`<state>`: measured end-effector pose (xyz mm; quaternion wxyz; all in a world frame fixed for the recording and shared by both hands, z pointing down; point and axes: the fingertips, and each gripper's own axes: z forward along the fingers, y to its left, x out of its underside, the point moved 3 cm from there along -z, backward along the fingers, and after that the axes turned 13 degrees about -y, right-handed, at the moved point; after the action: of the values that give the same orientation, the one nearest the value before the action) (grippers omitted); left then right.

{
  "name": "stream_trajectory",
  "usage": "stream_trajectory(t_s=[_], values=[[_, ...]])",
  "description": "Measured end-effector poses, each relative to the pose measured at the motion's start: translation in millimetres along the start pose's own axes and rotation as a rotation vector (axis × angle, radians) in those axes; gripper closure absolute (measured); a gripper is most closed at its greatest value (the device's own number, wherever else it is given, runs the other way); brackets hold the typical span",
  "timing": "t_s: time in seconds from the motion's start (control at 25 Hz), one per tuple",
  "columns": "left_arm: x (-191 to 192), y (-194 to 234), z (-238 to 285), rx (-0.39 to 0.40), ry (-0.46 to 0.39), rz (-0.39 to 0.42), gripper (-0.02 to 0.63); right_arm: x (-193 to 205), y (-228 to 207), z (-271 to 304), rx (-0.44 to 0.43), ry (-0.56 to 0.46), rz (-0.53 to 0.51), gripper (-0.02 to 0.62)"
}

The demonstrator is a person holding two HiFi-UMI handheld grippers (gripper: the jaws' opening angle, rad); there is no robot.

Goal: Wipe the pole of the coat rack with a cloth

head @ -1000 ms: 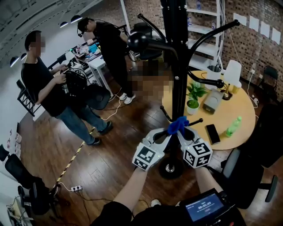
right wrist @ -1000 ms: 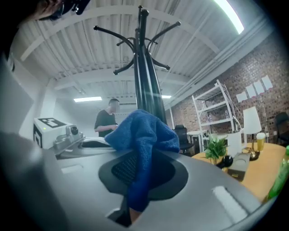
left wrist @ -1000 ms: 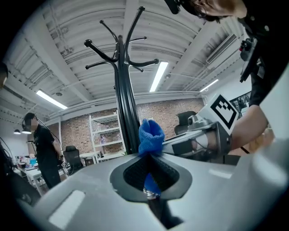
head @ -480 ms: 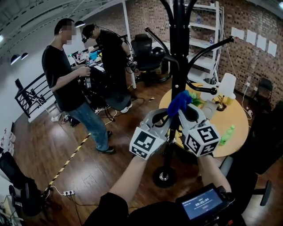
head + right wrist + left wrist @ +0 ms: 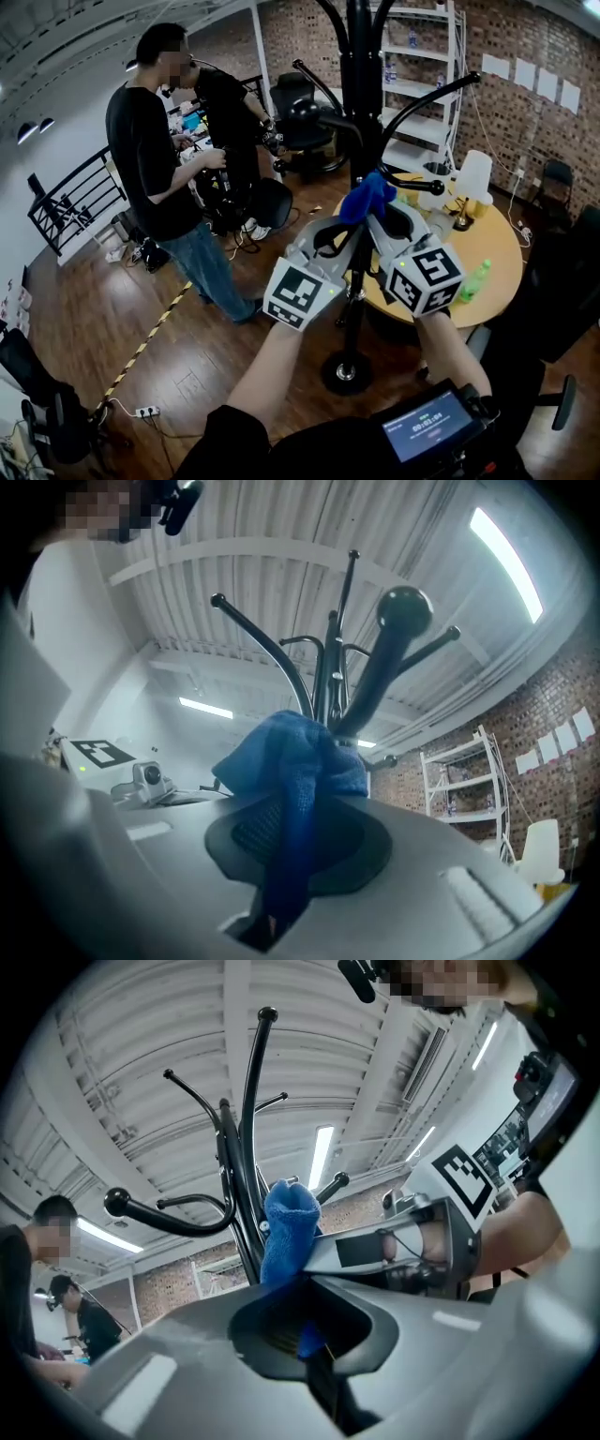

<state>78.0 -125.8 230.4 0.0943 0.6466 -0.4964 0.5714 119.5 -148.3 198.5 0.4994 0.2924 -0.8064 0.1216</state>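
The black coat rack pole point(image 5: 361, 131) rises from a round base point(image 5: 346, 372), with curved hooks branching off near its top. A blue cloth point(image 5: 367, 198) is bunched against the pole at about the height of the lower hooks. My left gripper point(image 5: 330, 236) and right gripper point(image 5: 392, 223) flank the pole, and both are shut on that cloth. In the left gripper view the cloth point(image 5: 287, 1232) stands up from the jaws beside the pole point(image 5: 246, 1213). In the right gripper view the cloth point(image 5: 295, 780) hangs down into the shut jaws and covers the lower pole point(image 5: 328, 691).
A round wooden table point(image 5: 502, 262) behind the rack holds a white lamp point(image 5: 473, 176) and a green bottle point(image 5: 473, 279). Two people point(image 5: 159, 178) stand at the left by a cluttered desk. A dark office chair point(image 5: 553, 309) is at right; a power strip point(image 5: 145, 410) lies on the floor.
Both grippers and the blue cloth have moved up the pole, from near its lower pegs to hook height. The person at the left has stepped closer.
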Motion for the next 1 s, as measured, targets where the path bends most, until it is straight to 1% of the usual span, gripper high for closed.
stream_trajectory(t_s=[0.12,0.2,0.28,0.4,0.52,0.64,0.72,0.84,0.92,1.0], values=[[18.8,-8.3,-13.4,-0.002,0.058,-0.01,0.603,25.9,1.9,-12.6,-0.002,0.048,0.025,0.541],[36.2,-17.7,-27.6,-0.006,0.099,-0.041,0.603,49.9,7.0,-26.1,0.003,0.096,0.035,0.541],[56.6,-28.2,-40.9,-0.008,0.139,-0.082,0.603,77.3,11.4,-42.0,0.015,0.146,0.081,0.541],[83.5,-40.8,-54.0,-0.006,0.195,-0.121,0.603,119.0,15.0,-63.0,0.032,0.209,0.154,0.541],[103.6,-52.4,-66.5,-0.008,0.237,-0.157,0.603,159.3,18.9,-83.8,0.055,0.277,0.208,0.541],[113.1,-59.6,-77.7,-0.014,0.255,-0.18,0.603,188.5,23.4,-99.6,0.083,0.33,0.244,0.541],[114.2,-60.9,-82.1,-0.018,0.259,-0.182,0.603,200.2,25.0,-104.6,0.1,0.352,0.255,0.541],[111.7,-62.5,-87.9,-0.023,0.258,-0.185,0.603,204.1,26.0,-106.0,0.118,0.367,0.264,0.541],[109.1,-65.0,-90.7,-0.02,0.256,-0.189,0.603,199.6,25.6,-106.0,0.124,0.377,0.245,0.541],[102.1,-61.4,-91.6,-0.026,0.246,-0.184,0.603,183.2,22.4,-99.5,0.124,0.345,0.22,0.541]])
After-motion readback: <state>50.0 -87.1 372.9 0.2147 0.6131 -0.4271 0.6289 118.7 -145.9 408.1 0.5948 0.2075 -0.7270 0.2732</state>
